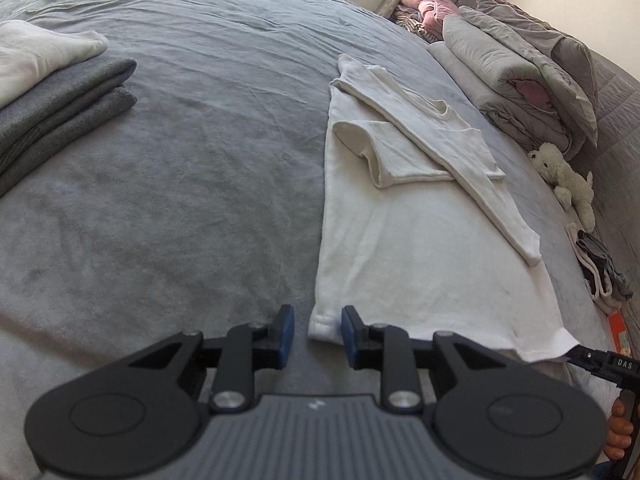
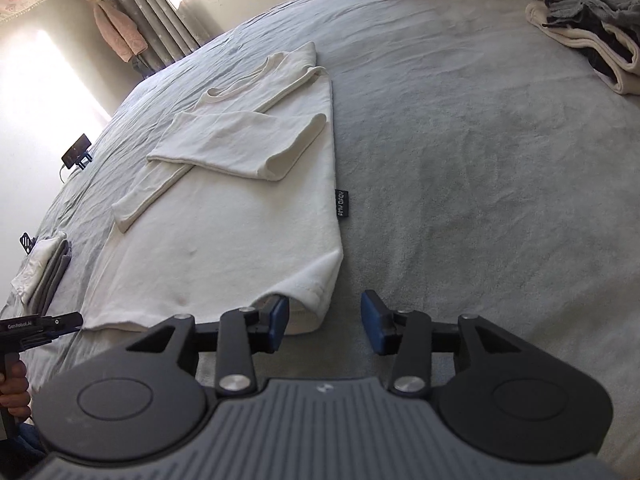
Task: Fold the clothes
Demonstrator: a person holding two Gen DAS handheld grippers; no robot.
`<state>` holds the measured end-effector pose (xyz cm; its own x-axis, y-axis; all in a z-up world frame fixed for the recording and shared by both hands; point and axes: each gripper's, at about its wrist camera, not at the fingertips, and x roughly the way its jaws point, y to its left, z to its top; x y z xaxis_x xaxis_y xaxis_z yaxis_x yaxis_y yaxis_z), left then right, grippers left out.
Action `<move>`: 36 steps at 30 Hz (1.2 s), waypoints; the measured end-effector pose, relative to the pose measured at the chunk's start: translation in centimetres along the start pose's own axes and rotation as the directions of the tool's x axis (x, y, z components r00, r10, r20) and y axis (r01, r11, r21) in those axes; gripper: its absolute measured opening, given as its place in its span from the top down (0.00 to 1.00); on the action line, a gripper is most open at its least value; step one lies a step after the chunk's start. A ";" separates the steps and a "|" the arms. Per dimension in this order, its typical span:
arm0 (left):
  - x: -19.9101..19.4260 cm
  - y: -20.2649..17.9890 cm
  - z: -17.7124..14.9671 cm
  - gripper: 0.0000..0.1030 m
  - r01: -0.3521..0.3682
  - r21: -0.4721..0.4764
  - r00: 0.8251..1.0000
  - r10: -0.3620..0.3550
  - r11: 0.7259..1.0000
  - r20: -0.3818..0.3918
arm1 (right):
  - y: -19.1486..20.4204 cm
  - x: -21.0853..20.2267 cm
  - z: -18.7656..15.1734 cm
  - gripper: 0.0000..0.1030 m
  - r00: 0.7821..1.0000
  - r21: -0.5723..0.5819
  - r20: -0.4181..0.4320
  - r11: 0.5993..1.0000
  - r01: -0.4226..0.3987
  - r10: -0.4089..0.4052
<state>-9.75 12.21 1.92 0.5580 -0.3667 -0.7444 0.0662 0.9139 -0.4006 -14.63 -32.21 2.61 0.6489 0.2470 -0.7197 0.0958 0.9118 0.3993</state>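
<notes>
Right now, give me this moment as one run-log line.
step: bottom-hem grab | white shirt: flat, sleeves folded in | left tool: open at hem corner | right tool: open at other corner

Home bedroom: wide bed (image 1: pixel 180 160) under grey sheet, rolled duvets (image 1: pixel 520 80) and plush toy (image 1: pixel 564 176) right of frame, curtains (image 2: pixel 152 12) upper left.

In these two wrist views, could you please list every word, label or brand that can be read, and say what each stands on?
"DAS": white letters on the black body of the right gripper, seen at the edge of the left wrist view.
"GenRobot.AI": white print on the black body of the left gripper, seen in the right wrist view.
Black side tag on the white long-sleeved shirt: light lettering, turned sideways and too blurred to read.
</notes>
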 end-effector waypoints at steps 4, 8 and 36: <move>0.1 0.1 0.1 0.75 -0.001 -0.008 1.000 0.001 1.000 0.002 | 0.7 0.5 0.0 0.66 1.000 -0.037 0.001 0.999 0.002 -0.002; -0.1 0.3 0.2 0.77 0.004 -0.039 1.000 -0.004 0.999 0.007 | 0.4 0.7 0.1 0.89 1.000 -0.038 0.007 0.999 0.014 -0.014; -0.4 0.5 0.4 0.69 0.073 -0.131 0.997 -0.074 0.989 -0.007 | -1.4 -1.2 1.5 0.79 0.990 0.136 0.054 0.982 -0.135 0.129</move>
<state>-9.61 12.88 2.18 0.5454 -0.4350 -0.7165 -0.0026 0.8539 -0.5204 -14.37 -34.28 3.75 0.6954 0.3442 -0.6308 0.1092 0.8170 0.5661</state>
